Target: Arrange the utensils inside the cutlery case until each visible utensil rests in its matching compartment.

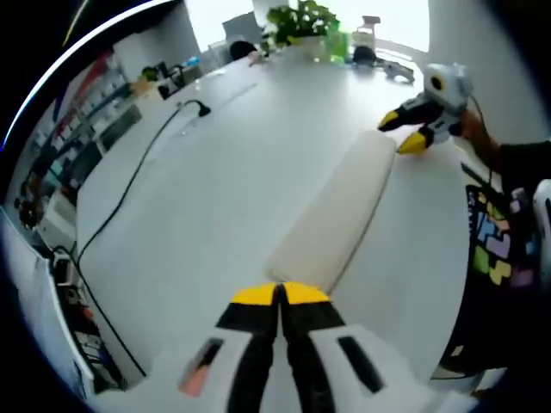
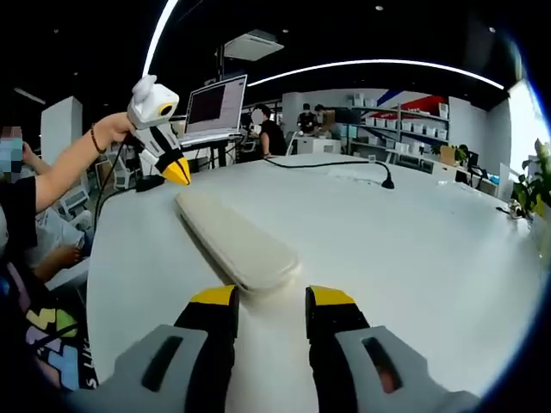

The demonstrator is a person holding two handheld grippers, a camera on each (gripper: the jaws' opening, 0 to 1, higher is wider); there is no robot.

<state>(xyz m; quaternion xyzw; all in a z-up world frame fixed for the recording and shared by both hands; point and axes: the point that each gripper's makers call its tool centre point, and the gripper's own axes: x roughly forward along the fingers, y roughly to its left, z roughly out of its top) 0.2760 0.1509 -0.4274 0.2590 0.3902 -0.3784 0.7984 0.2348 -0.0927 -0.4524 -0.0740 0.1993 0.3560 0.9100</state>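
The right gripper (image 2: 270,311) rises from the bottom with its 2 yellow-tipped jaws standing apart, nothing between them. Just ahead of the tips, touching neither, lies a closed cream cutlery case (image 2: 234,241), stretching away to the upper left across the white table (image 2: 405,249). Beyond the case's far end, the left gripper (image 2: 178,172) points its yellow tips down toward the table, jaws together, held by a person's hand (image 2: 112,129). Farther off, a black cable (image 2: 344,163) lies on the table and an open laptop (image 2: 215,107) stands behind.

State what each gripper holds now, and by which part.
Nothing is held. The left gripper is shut, just short of one end of the closed cutlery case; the right gripper is open at the other end, not clamping it.
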